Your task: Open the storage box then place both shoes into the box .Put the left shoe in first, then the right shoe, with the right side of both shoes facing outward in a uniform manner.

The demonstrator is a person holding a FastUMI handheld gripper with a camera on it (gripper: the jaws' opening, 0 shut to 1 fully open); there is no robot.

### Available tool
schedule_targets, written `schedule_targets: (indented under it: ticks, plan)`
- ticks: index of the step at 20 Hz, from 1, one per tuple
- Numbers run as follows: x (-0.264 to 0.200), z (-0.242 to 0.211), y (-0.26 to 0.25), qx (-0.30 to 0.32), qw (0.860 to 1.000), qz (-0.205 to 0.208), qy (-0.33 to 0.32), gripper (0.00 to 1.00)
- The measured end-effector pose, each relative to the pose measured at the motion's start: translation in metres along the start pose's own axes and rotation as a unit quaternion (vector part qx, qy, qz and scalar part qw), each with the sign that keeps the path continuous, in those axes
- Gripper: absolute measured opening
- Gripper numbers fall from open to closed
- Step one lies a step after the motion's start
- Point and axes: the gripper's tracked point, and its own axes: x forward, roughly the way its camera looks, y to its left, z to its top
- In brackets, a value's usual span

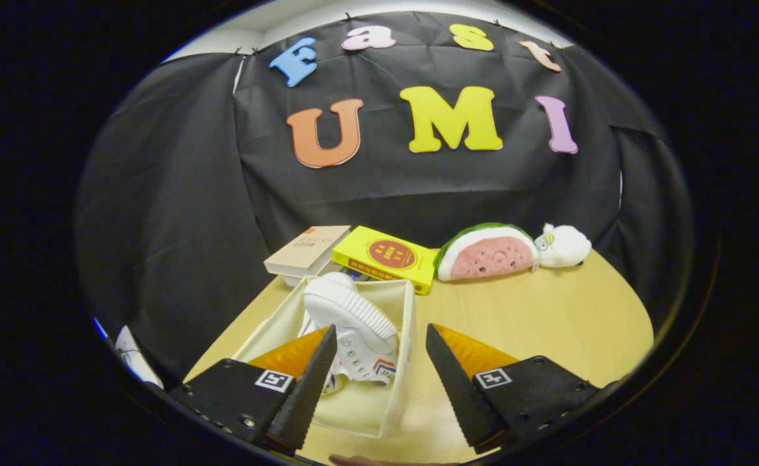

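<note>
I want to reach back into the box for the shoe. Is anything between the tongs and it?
Nothing visible blocks it. The open tongs hang empty above the open cream fabric storage box, and the white canvas high-top shoe lies inside, just ahead of the left finger. The books and plush toys sit beyond the box.

You had the shoe (pixel 353 323) lying in the storage box (pixel 379 414) on the table (pixel 547 323), just ahead of your spread claw (pixel 379 349), books (pixel 353 255) behind.

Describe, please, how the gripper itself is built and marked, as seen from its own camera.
The gripper has two wedge-shaped fingers that taper to points, with ridged, saw-toothed inner faces. Each sits on a dark angular mount fixed with small screws, and each mount carries a square black-and-white fiducial tag. No cable is visible.
</note>
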Motion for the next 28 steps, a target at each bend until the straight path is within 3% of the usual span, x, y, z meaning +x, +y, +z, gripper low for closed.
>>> schedule_targets:
  ticks: [4,7,11,18,22,28]
  plan:
    - [-0.038,0.016,-0.018,-0.048,0.995,-0.031,-0.082,0.98]
    - [-0.073,0.027,-0.032,-0.053,0.987,-0.047,-0.143,0.97]
    - [-0.126,0.025,-0.054,-0.023,0.984,-0.04,-0.173,0.95]
    - [-0.226,0.014,-0.137,0.006,0.953,-0.141,-0.267,0.95]
    - [-0.25,-0.001,-0.157,-0.014,0.945,-0.173,-0.277,0.95]
    - [-0.26,-0.035,-0.167,0.001,0.954,-0.158,-0.255,0.95]
